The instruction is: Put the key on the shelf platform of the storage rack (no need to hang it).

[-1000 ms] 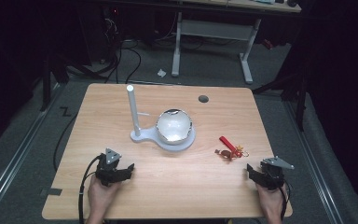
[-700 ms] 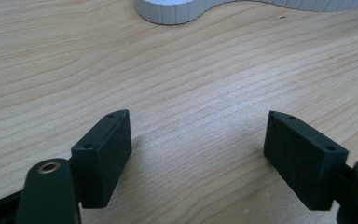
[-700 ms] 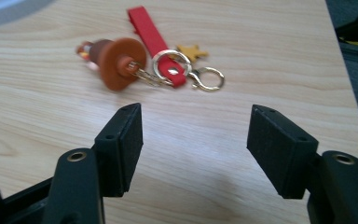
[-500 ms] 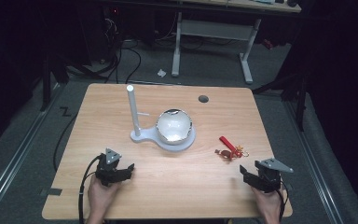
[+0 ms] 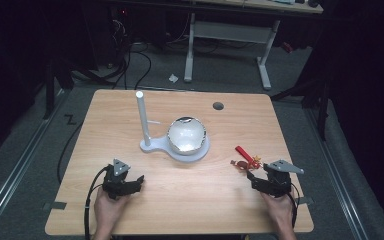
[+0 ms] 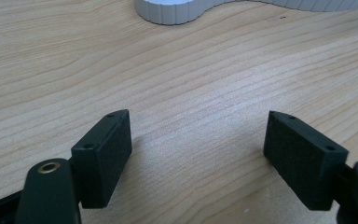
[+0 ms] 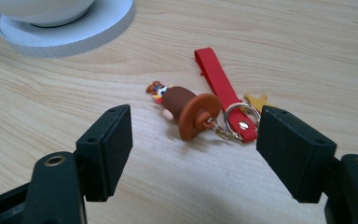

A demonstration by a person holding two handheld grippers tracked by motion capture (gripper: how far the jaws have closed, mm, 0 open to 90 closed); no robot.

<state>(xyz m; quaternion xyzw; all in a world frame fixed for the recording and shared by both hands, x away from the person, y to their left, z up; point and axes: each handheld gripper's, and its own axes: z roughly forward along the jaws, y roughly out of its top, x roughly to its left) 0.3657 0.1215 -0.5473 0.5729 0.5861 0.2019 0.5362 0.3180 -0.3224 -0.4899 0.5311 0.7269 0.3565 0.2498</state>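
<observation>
A keychain (image 7: 200,109) with a brown figure, a red strap, a metal ring and a gold star lies flat on the wooden table (image 5: 200,200), right of centre (image 5: 245,159). My right gripper (image 5: 253,178) sits just short of it. In the right gripper view the right gripper (image 7: 194,122) is open; its jaws have just been opening and stand either side of the keychain's near end without touching it. My left gripper (image 5: 139,181) rests near the front left. The left gripper (image 6: 199,121) is open over bare wood.
A white stand (image 5: 152,146) with an upright post (image 5: 142,115) and a shiny round bowl (image 5: 186,134) on its disc is at the table's middle. A small round hole (image 5: 218,105) is near the far edge. Beyond are dark floor, cables and a desk frame.
My right gripper has moved forward and left toward the keychain, and its jaws have spread wider. The left gripper has stayed where it was.
</observation>
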